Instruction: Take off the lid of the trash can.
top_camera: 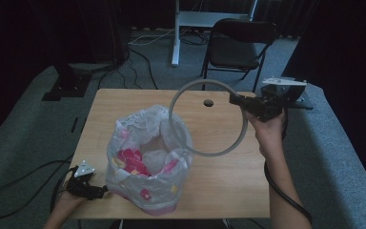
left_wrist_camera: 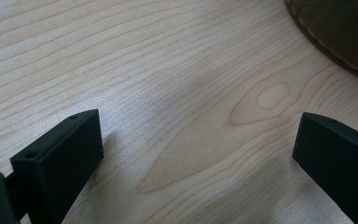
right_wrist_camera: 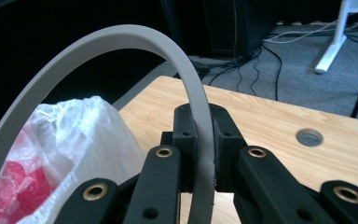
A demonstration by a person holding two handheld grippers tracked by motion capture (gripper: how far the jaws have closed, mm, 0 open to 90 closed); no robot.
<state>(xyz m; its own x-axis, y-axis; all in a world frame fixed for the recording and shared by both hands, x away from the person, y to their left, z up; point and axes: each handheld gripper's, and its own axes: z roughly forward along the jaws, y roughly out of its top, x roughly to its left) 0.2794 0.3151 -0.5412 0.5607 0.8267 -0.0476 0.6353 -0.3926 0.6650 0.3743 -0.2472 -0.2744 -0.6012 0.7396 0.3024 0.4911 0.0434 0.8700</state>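
With the right tool (top_camera: 240, 101) clenched on the ring (top_camera: 208, 118), carry it left and level over the bag (top_camera: 147, 160), while the left tool (left_wrist_camera: 196, 154), released, rests on the desk (top_camera: 228, 181).

— Grey ring (top_camera: 208, 118): thin, flat-banded, a full hoop, matte and plain.
— Pose?
— Lifted off the table, tilted, near edge low over the bag's mouth, far edge raised toward the table's back. Pinched at its right rim.
— And the bag (top_camera: 145, 160)?
— Clear, crinkled plastic, standing upright on the wooden top near the front left, mouth open and slack. Pink and red patterned stuff inside, with a yellow spot.
— Touching?
— Ring's lower arc overlaps the bag's rim from above; contact impossible to tell.
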